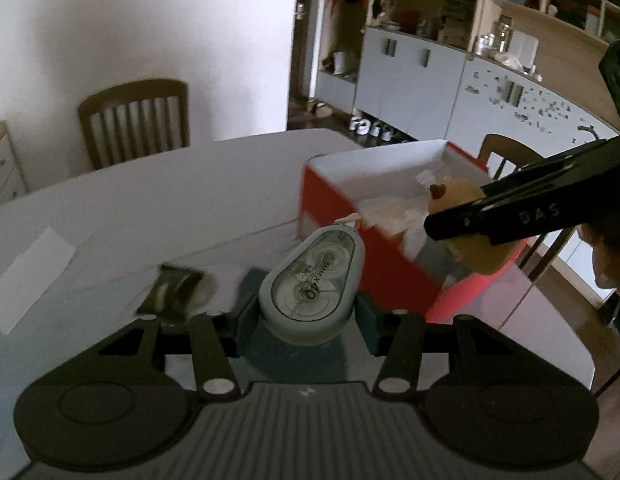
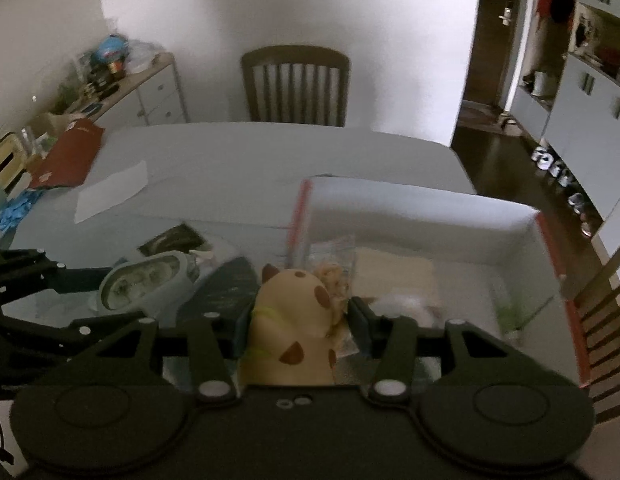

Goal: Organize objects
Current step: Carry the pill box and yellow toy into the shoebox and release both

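A pale blue correction tape (image 1: pixel 312 282) is gripped between the closed left tongs (image 1: pixel 306 316) at the lower centre of the left wrist view, its narrow tip pointing up and right toward a red box (image 1: pixel 374 248) with a white inside. The tape is held above the surface (image 1: pixel 170 200), just left of the box's near corner. In the same view the right tongs (image 1: pixel 466 228) enter from the right edge, over the box's near wall, closed on a yellow toy (image 1: pixel 466 200) with brown spots. In the right wrist view the right tongs (image 2: pixel 300 320) sit at lower centre, shut on the toy (image 2: pixel 294 320), which stands upright between them; a crumpled clear packet (image 2: pixel 338 280) lies just behind it, touching or nearly so, though which cannot be told. The toy is seen at the left end of the box (image 2: pixel 430 208), whose white inner walls fill the right half of the frame; light items lie blurred on its floor. The left tongs (image 2: pixel 122 292) with the tape (image 2: pixel 146 280) appear at the left, beside the box. On the surface (image 2: pixel 250 152), a dark packet (image 2: pixel 174 240) lies left of the box, and a white paper (image 2: pixel 110 192) farther to the upper left. A wooden chair (image 2: pixel 296 84) stands at the far edge.
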The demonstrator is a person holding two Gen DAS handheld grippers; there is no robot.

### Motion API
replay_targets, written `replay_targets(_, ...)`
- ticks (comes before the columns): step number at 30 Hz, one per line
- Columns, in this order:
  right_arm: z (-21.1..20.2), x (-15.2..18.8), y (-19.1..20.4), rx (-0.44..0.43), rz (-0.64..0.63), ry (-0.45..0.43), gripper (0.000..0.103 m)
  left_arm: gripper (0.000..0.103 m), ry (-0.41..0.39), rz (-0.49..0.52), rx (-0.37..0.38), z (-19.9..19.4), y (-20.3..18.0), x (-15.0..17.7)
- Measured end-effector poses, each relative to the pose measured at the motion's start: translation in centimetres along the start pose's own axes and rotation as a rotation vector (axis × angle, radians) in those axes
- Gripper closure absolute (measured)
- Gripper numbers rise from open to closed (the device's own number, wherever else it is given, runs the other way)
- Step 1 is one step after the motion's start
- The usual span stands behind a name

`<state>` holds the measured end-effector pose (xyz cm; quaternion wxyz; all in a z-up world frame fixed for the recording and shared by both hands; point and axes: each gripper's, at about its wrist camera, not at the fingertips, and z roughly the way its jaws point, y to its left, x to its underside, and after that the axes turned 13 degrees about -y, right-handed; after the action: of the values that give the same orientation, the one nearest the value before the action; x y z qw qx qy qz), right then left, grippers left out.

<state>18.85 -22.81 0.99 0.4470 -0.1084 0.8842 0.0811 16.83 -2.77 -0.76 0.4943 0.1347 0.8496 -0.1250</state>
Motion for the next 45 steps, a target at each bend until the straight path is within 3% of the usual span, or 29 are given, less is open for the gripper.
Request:
replay_targets(12, 0.2, 0.8, -9.2, 0.067, 0.035, -0.003, 0.054, 0.052, 0.006, 0.069, 0.051, 6.7, -8.0, -3.6)
replay_targets(18, 1.2, 1.4, -12.5, 0.086, 0.041, 0.020, 0.054, 0.052, 0.019, 0.113, 0.046, 9.8, -10.2, -4.3)
replay_targets(31, 5.0, 4.0, -14.5, 0.080, 0.036, 0.116, 0.053, 0.052, 0.114, 0.125, -0.052, 16.5, -9.3, -4.7)
replay_targets(45, 6.8, 5.7, -15.5, 0.058, 0.067, 0.183, 0.049, 0.052, 0.196, 0.146, -0.034, 18.2, -9.3, -3.7)
